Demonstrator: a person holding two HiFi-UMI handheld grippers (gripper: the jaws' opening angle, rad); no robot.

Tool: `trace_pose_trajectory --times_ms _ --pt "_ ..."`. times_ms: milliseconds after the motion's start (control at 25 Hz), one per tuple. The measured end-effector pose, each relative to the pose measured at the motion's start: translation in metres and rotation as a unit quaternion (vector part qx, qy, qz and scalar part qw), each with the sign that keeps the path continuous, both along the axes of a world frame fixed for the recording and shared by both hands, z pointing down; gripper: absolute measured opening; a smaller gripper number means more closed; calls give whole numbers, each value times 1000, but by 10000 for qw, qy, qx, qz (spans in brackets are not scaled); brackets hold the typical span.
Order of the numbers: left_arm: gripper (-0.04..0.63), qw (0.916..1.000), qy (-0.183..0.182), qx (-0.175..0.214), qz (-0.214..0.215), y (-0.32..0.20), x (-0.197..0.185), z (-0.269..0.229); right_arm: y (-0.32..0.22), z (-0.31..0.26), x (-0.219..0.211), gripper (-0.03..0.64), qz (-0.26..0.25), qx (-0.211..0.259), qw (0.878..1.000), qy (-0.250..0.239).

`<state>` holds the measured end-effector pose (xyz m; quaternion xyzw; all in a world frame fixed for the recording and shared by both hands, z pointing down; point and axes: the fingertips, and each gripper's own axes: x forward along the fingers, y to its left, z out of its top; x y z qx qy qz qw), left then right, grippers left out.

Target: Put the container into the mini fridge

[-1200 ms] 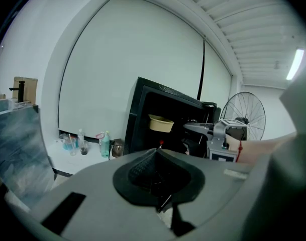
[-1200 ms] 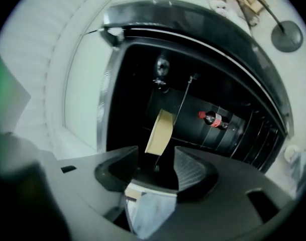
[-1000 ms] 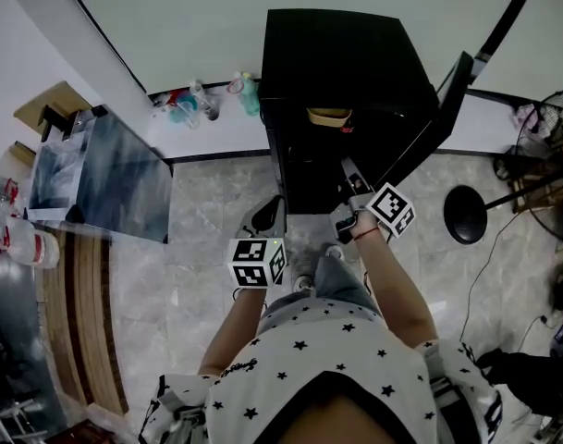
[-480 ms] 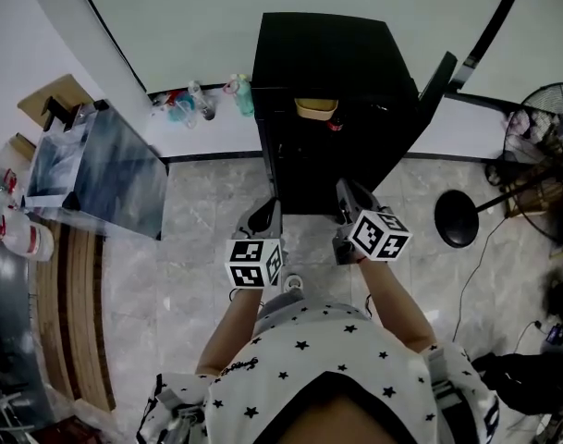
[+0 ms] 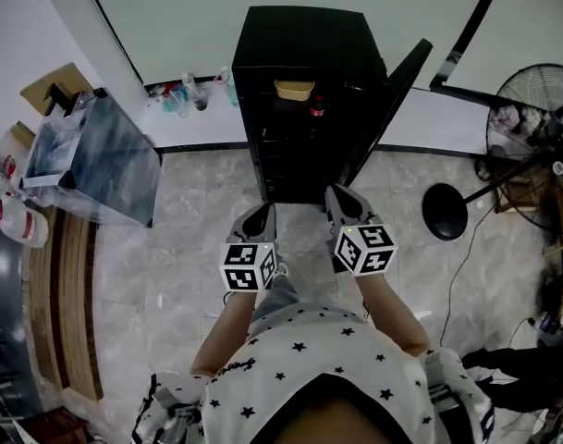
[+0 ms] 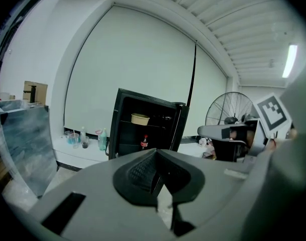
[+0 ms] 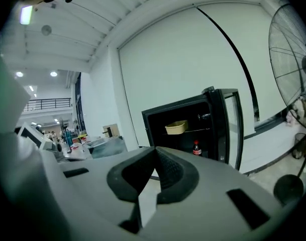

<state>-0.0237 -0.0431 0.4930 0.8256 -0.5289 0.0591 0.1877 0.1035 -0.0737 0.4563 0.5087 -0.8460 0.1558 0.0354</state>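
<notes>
The black mini fridge (image 5: 304, 72) stands against the wall with its door (image 5: 385, 91) swung open to the right. A yellow container (image 5: 293, 89) rests on its upper shelf, also in the left gripper view (image 6: 140, 118) and the right gripper view (image 7: 176, 127). A small red-labelled bottle (image 5: 319, 109) stands beside it on a lower shelf. My left gripper (image 5: 257, 220) and right gripper (image 5: 342, 203) are held side by side in front of the fridge, apart from it. Both are shut with nothing between the jaws.
A grey table (image 5: 91, 169) stands to the left, with bottles (image 5: 184, 95) on the floor by the wall. A floor fan (image 5: 531, 100) and its round base (image 5: 445, 211) stand to the right. Cables run across the tiled floor at right.
Both grippers have drawn back from the fridge toward me. The right gripper, near the open doorway a second ago, now hangs level with the left one. The container stays on the shelf.
</notes>
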Motion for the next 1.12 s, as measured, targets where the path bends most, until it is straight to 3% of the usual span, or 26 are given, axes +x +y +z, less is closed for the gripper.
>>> trace_pose_trajectory --times_ms 600,1120 --pt "11 9998 -99 93 137 107 41 -5 124 -10 21 -6 -277 268 9992 145" --pt "11 9998 -37 149 152 146 49 -1 169 -14 15 -8 -428 486 9976 249"
